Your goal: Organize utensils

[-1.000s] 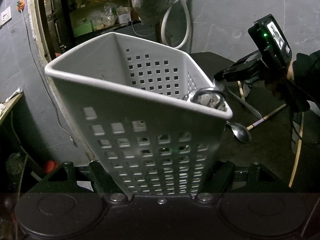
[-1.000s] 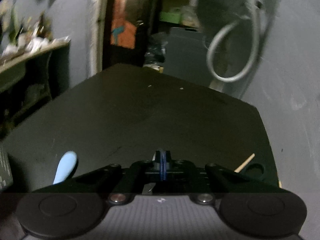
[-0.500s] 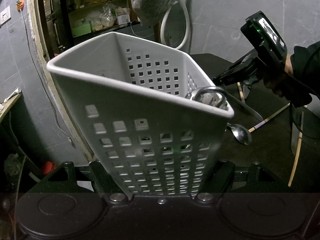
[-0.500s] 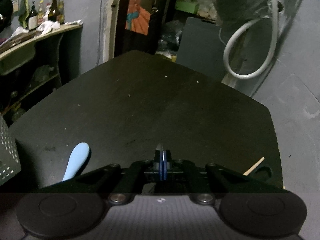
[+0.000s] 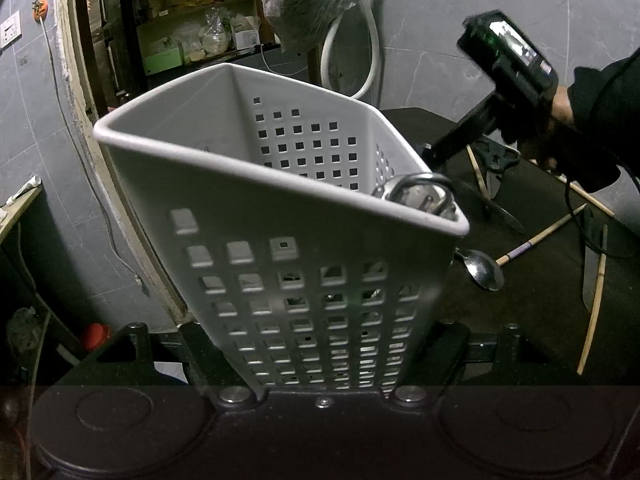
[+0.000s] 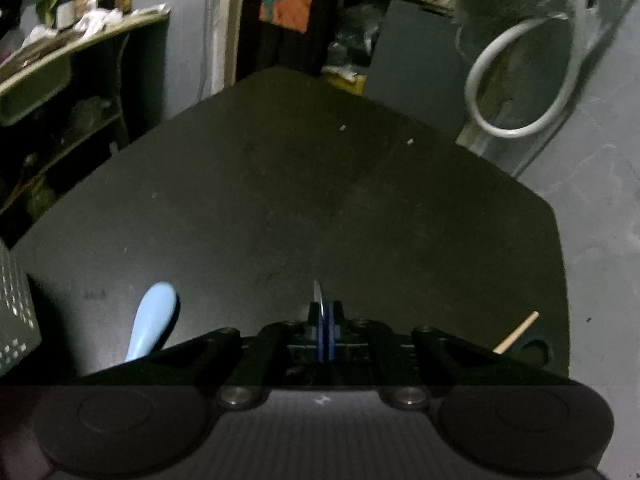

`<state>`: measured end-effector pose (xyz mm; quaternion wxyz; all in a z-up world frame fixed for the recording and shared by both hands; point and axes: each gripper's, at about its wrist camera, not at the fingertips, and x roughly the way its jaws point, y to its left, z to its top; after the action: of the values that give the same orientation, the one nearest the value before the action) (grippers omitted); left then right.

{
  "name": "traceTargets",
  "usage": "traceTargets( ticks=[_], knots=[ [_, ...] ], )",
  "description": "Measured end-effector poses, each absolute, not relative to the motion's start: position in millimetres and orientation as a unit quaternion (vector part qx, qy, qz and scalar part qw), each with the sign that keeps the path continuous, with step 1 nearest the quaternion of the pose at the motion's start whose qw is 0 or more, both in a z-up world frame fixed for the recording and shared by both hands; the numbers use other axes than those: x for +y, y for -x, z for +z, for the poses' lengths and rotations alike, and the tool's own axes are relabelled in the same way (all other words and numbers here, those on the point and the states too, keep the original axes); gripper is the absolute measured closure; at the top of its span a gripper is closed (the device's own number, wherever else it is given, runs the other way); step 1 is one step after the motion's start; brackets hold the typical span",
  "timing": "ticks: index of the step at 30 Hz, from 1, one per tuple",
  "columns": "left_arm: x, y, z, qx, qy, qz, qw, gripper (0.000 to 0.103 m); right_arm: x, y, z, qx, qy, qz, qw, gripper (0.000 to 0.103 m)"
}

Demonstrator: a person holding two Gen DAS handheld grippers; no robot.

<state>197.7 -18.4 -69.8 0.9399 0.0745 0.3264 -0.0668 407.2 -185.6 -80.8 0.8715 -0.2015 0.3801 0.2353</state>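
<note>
Utensil caddy (image 5: 304, 216) is clamped by your left gripper (image 5: 320, 384); your right gripper (image 6: 326, 320), pinching a thin metal blade (image 6: 317, 292), should drop it inside.

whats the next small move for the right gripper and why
Probably carry it across to the white basket and lower in. The right gripper is shut on a thin metal blade, while the left gripper holds the basket tilted, mouth open.

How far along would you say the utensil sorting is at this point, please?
Just begun. Done: one metal ring-ended utensil stands in the white perforated plastic caddy, which the left gripper holds. In hand: the right gripper is shut on a thin metal blade. Left on the dark table: metal spoon, wooden chopsticks, light blue handle.
</note>
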Motion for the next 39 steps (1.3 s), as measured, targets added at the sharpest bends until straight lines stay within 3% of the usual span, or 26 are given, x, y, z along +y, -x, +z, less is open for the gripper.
traceTargets(
  ticks=[5, 14, 29, 39],
  knots=[
    [-19.2, -197.0, -70.3, 0.326, -0.074, -0.067, 0.940, 0.025, -208.9, -400.8, -53.5, 0.349, 0.114, 0.219, 0.904, 0.100],
    [-21.0, -197.1, -69.7, 0.325, -0.075, -0.068, 0.940, 0.025, -250.6, -368.4, 0.4, 0.216, -0.021, 0.219, 0.951, 0.100],
    [-16.7, -197.3, -71.0, 0.321, -0.076, -0.079, 0.941, 0.025, -220.4, -296.6, 102.1, 0.071, -0.074, 0.312, 0.945, 0.099],
    [-12.9, -196.5, -72.4, 0.319, -0.074, -0.085, 0.941, 0.026, -182.7, -261.0, 97.9, 0.048, -0.079, 0.344, 0.935, 0.099]
  ],
)
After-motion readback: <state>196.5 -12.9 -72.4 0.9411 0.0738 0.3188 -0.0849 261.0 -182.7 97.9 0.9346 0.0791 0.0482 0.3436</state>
